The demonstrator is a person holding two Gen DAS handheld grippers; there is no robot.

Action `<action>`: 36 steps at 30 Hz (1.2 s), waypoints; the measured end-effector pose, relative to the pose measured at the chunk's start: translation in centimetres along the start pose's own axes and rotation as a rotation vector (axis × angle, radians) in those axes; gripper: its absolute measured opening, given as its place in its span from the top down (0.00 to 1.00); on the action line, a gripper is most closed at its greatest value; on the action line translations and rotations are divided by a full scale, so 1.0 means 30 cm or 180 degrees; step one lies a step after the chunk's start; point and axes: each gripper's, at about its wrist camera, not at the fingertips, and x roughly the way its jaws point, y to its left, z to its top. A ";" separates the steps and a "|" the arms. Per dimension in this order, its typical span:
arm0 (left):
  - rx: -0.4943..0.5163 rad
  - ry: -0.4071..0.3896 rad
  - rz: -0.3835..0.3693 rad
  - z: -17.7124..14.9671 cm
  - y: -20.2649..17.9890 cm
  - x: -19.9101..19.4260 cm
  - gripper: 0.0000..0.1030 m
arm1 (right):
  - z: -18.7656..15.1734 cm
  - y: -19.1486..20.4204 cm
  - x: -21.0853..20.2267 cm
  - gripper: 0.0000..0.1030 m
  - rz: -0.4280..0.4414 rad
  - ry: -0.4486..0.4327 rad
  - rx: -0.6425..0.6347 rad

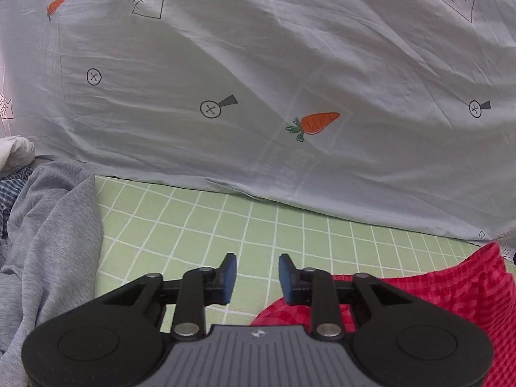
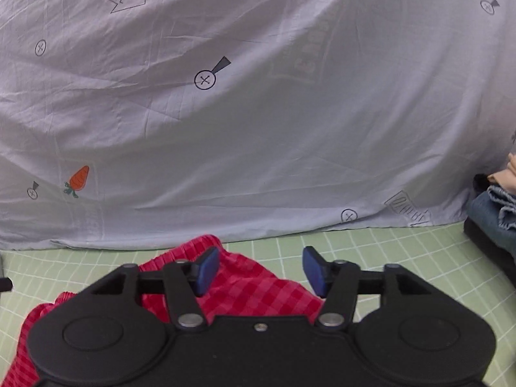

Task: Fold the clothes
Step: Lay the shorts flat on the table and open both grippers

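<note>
A red checked garment (image 1: 445,293) lies crumpled on the green grid sheet (image 1: 200,225); it also shows in the right wrist view (image 2: 251,287). My left gripper (image 1: 257,279) is open and empty above the sheet, just left of the garment's edge. My right gripper (image 2: 261,271) is open and empty, hovering over the red garment, whose far edge lies between and below the blue pads (image 2: 206,272). I cannot tell whether the pads touch the cloth.
A pale grey quilt with carrot prints (image 1: 258,80) rises behind as a wall (image 2: 258,113). A grey garment (image 1: 48,242) and other clothes (image 1: 9,193) lie at the left. Folded jeans (image 2: 496,216) lie at the right.
</note>
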 end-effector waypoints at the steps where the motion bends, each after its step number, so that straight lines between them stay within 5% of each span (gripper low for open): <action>1: 0.0014 0.0005 -0.0012 -0.012 0.020 -0.019 0.59 | -0.031 -0.009 -0.020 0.38 -0.0043 0.0083 0.0005; 7: 0.0310 0.0469 -0.0025 -0.176 0.040 -0.154 0.50 | -0.218 -0.065 -0.141 0.26 -0.0299 0.0578 0.0032; 13: 0.0246 0.1125 0.0104 -0.411 0.102 -0.315 0.48 | -0.404 -0.115 -0.263 0.15 -0.0537 0.1070 0.0098; 17: 0.0240 0.1398 0.0246 -0.520 0.114 -0.390 0.46 | -0.499 -0.126 -0.328 0.10 -0.0506 0.1226 0.0223; 21: 0.0272 0.1503 0.0142 -0.599 0.106 -0.421 0.46 | -0.541 -0.106 -0.350 0.08 -0.0454 0.1352 0.0251; 24: 0.0386 0.1407 0.0157 -0.637 0.084 -0.444 0.59 | -0.555 -0.085 -0.372 0.08 -0.0432 0.1343 0.0206; 26: 0.0431 0.1368 0.0153 -0.645 0.079 -0.457 0.98 | -0.561 -0.075 -0.387 0.07 -0.0421 0.1331 0.0165; 32: 0.0292 0.1277 0.0256 -0.631 0.151 -0.530 0.99 | -0.589 -0.068 -0.444 0.07 -0.0431 0.1315 0.0098; 36: -0.0146 0.1148 0.0505 -0.579 0.271 -0.575 0.99 | -0.598 -0.097 -0.462 0.07 -0.0462 0.1302 0.0105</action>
